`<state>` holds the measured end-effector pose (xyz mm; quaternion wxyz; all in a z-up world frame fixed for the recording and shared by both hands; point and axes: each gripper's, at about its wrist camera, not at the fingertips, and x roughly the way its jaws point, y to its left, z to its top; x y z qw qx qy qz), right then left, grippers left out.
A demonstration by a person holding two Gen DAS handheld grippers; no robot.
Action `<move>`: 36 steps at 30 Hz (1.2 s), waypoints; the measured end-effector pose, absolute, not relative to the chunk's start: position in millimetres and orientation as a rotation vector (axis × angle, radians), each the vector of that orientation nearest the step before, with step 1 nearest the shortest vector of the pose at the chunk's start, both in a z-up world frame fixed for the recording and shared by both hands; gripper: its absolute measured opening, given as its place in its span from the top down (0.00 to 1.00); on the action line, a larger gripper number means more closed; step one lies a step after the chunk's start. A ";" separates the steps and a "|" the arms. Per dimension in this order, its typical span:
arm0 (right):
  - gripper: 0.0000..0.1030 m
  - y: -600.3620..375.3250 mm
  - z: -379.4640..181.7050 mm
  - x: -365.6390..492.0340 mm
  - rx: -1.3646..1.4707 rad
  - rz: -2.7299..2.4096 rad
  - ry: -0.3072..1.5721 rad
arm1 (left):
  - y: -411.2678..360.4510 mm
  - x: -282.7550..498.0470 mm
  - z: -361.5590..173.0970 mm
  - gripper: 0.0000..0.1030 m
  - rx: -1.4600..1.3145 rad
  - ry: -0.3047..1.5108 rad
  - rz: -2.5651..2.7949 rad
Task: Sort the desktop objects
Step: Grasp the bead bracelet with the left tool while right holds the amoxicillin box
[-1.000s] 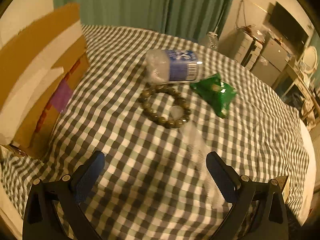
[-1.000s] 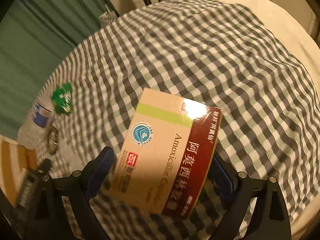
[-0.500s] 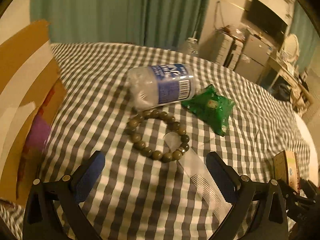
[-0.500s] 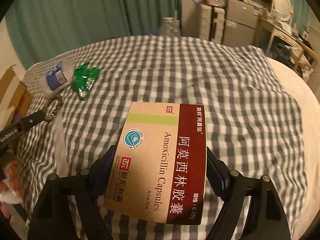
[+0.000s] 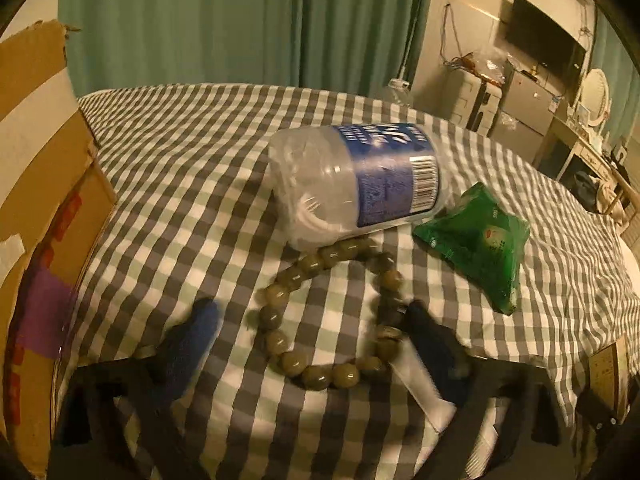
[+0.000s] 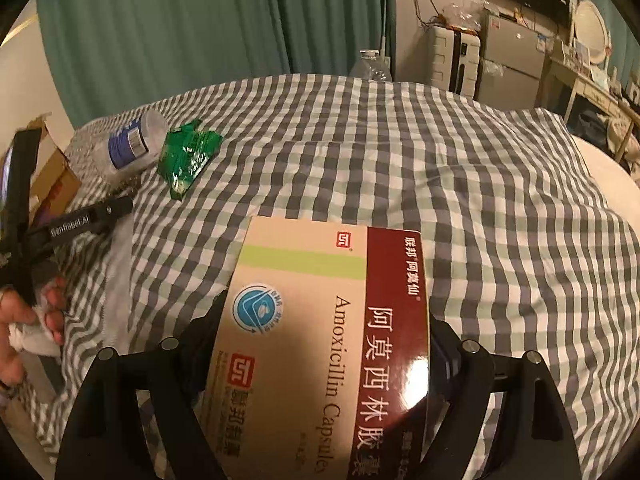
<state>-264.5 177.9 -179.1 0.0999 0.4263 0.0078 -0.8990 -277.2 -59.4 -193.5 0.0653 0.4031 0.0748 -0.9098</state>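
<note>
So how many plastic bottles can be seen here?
2: one blue-labelled bottle lies on the checked cloth beside the bead bracelet; another clear bottle stands behind it, near the curtain, partly hidden.

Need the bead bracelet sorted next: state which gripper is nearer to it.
Left. The left gripper has just been closing its jaws, with the bead bracelet lying between its fingers. The right gripper is off to the bracelet's right, shut on the medicine box.

The medicine box point(image 6: 320, 344) at 6 o'clock in the right wrist view reads "Amoxicillin Capsules" beside large Chinese characters; the black gripper arm point(image 6: 80, 222) at 9 o'clock reads "GenRobot.AI"; the bottle point(image 5: 356, 184) label's print is unreadable, only its barcode shows.
</note>
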 end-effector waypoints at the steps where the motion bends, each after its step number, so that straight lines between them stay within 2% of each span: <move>1: 0.19 175.9 -179.6 -264.6 1.253 -2.664 0.044 | -59.9 -279.1 -192.7 0.40 1.213 0.223 -2.753; 2: 0.19 172.9 -180.9 -266.5 1.253 -2.665 0.056 | -60.3 -280.0 -193.5 0.47 1.213 0.217 -2.748; 3: 0.19 172.8 -180.6 -266.7 1.248 -2.667 0.056 | -61.7 -278.9 -193.8 0.50 1.209 0.220 -2.750; 5: 0.19 173.9 -179.4 -266.6 1.231 -2.673 0.025 | -62.4 -278.3 -193.4 0.69 1.206 0.246 -2.766; 7: 0.21 174.3 -178.8 -266.1 1.229 -2.678 0.012 | -65.3 -277.1 -192.1 0.77 1.211 0.283 -2.775; 10: 0.28 175.4 -174.6 -266.9 1.229 -2.692 0.023 | -66.6 -273.7 -187.9 0.77 1.218 0.308 -2.773; 13: 0.28 179.7 -166.4 -265.8 1.233 -2.693 -0.001 | -63.4 -269.3 -182.5 0.77 1.220 0.327 -2.759; 15: 0.28 184.1 -156.4 -263.3 1.192 -2.700 -0.059 | -59.2 -265.3 -175.4 0.89 1.197 0.331 -2.774; 23: 0.28 190.7 -112.2 -249.6 1.051 -2.745 -0.098 | -34.1 -229.6 -139.6 0.89 1.095 0.290 -2.873; 29: 0.28 203.5 -91.4 -237.6 0.985 -2.772 -0.162 | -12.8 -214.6 -142.9 0.89 1.152 0.120 -2.852; 36: 0.28 216.2 -94.8 -243.0 1.012 -2.761 -0.245 | -7.6 -223.0 -159.2 0.87 1.212 0.017 -2.789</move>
